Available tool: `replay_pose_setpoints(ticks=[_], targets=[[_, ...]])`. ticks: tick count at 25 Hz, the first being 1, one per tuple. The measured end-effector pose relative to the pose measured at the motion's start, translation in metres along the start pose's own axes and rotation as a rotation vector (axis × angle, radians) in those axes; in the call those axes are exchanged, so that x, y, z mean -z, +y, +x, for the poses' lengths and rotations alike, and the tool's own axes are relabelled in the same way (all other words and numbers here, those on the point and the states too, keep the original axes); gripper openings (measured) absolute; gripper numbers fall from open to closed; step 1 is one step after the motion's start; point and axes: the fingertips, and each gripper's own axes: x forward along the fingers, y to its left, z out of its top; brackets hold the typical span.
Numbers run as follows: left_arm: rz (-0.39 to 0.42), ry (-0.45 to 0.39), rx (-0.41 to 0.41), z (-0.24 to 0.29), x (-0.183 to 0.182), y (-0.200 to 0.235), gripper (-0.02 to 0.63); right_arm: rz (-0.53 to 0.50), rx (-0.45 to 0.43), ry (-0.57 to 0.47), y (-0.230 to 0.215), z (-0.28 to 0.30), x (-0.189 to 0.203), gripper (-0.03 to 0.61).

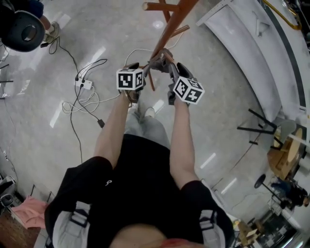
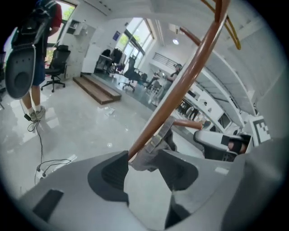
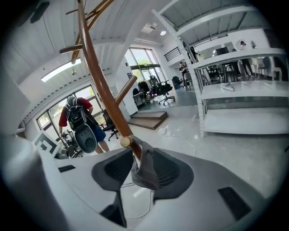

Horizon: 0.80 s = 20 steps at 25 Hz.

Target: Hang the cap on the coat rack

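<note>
The grey cap [image 1: 160,62] hangs on a lower peg of the brown wooden coat rack [image 1: 169,26], between my two grippers. In the left gripper view the cap's strap [image 2: 156,144] rests against the slanting pole [image 2: 189,76] just past my left gripper [image 2: 144,158], whose jaws stand apart with a gap around the fabric. In the right gripper view the cap [image 3: 145,173] drapes from the peg end [image 3: 125,141] down between the jaws of my right gripper [image 3: 141,158]. It leans on one pad and is clear of the other. Both grippers [image 1: 140,68] [image 1: 169,67] are open.
Cables and a power strip [image 1: 85,85] lie on the shiny floor to the left. A person with a backpack [image 3: 81,122] stands there beside an office chair [image 2: 56,65]. White shelving [image 1: 256,63] runs along the right, and more rack pegs [image 1: 162,7] stick out above.
</note>
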Motion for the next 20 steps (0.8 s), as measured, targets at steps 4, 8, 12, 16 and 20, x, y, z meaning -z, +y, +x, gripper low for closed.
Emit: replay_pose_setpoints(ticks=[4,8,12,16,20], targets=[[-0.028,-0.208,-0.024,-0.047,-0.042,-0.017,0.179,-0.030,0.063,-0.073,0.000,-0.034,-0.030,0.101],[0.138,-0.374,-0.115,-0.095,-0.080,-0.049,-0.002,-0.133,0.023,-0.240,0.023,-0.082,-0.089,0.035],[0.238,-0.524,-0.067,-0.136,-0.118,-0.107,-0.002,-0.253,-0.070,-0.398,0.052,-0.135,-0.144,-0.003],[0.297,-0.661,-0.044,-0.182,-0.153,-0.146,-0.002,-0.363,-0.131,-0.504,0.083,-0.172,-0.182,-0.005],[0.366,-0.713,-0.070,-0.207,-0.163,-0.163,-0.002,-0.409,-0.147,-0.522,0.095,-0.186,-0.193,-0.005]])
